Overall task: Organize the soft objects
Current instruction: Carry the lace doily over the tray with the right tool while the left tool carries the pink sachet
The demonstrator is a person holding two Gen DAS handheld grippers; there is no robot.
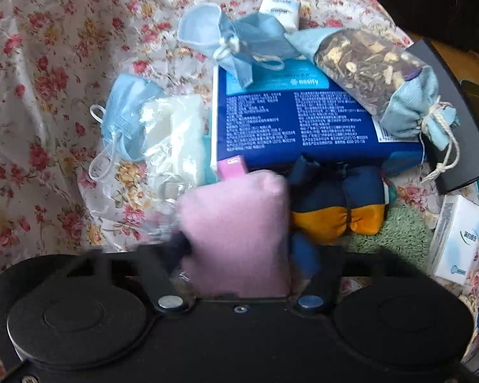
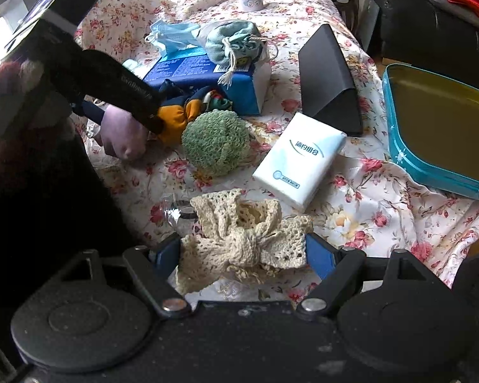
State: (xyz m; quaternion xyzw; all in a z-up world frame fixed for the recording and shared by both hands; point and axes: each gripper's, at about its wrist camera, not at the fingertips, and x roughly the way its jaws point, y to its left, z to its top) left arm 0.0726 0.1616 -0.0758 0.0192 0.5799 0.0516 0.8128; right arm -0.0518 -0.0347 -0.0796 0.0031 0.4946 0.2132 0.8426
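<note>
Over on the left, the left gripper (image 1: 236,239) has its jaws partly closed, pinching a pink soft pouch (image 1: 236,229) just above the floral cloth (image 1: 48,95), right beside a navy and orange fabric bundle (image 1: 338,204) and the blue tissue pack (image 1: 303,118). Moving right, the right gripper (image 2: 244,250) sits about half open, blue pads pressing both ends of a cream crochet bow (image 2: 244,236), near the green knitted ball (image 2: 215,143) and white tissue packet (image 2: 298,159).
</note>
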